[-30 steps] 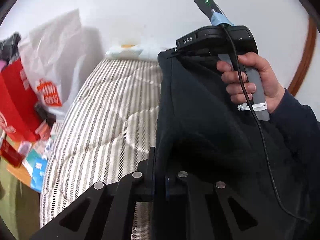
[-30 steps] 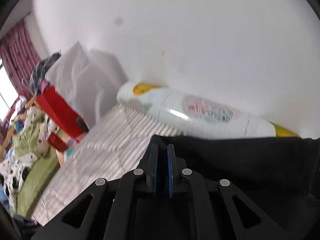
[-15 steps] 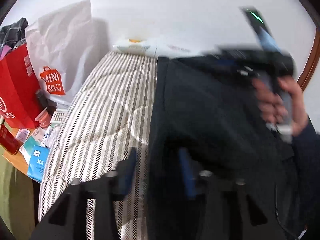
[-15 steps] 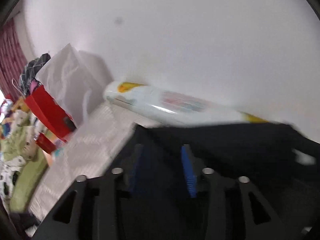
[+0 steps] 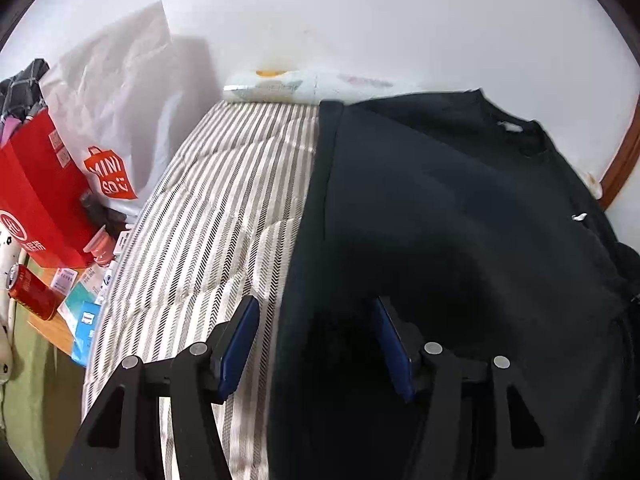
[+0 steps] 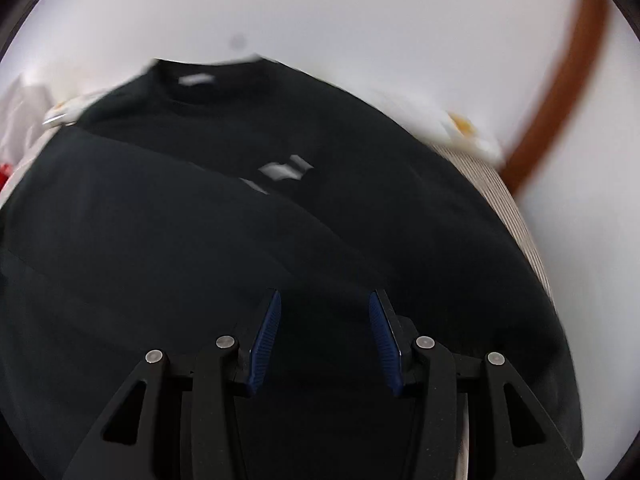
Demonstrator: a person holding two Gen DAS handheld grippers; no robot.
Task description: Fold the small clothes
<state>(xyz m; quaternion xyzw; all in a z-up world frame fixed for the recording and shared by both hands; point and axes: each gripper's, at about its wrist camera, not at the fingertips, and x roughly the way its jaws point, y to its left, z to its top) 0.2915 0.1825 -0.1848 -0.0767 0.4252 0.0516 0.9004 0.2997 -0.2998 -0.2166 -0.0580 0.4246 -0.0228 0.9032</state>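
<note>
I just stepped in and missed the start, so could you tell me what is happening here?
A person is folding a black sweatshirt on a striped mattress, with a gripper in each hand. One side is already folded over the body. The left gripper and the right gripper are both open above the cloth, holding nothing.

Soft, even daylight, bright white wall (image 5: 400, 20), no glare. Left wrist view mostly sharp; black sweatshirt (image 5: 460, 240) reads as a near-featureless dark mass. Right wrist view motion-blurred: sweatshirt logo (image 6: 286, 170) and brown trim (image 6: 560, 80) smeared. Fisheye bends edges, dark vignette corners.
</note>
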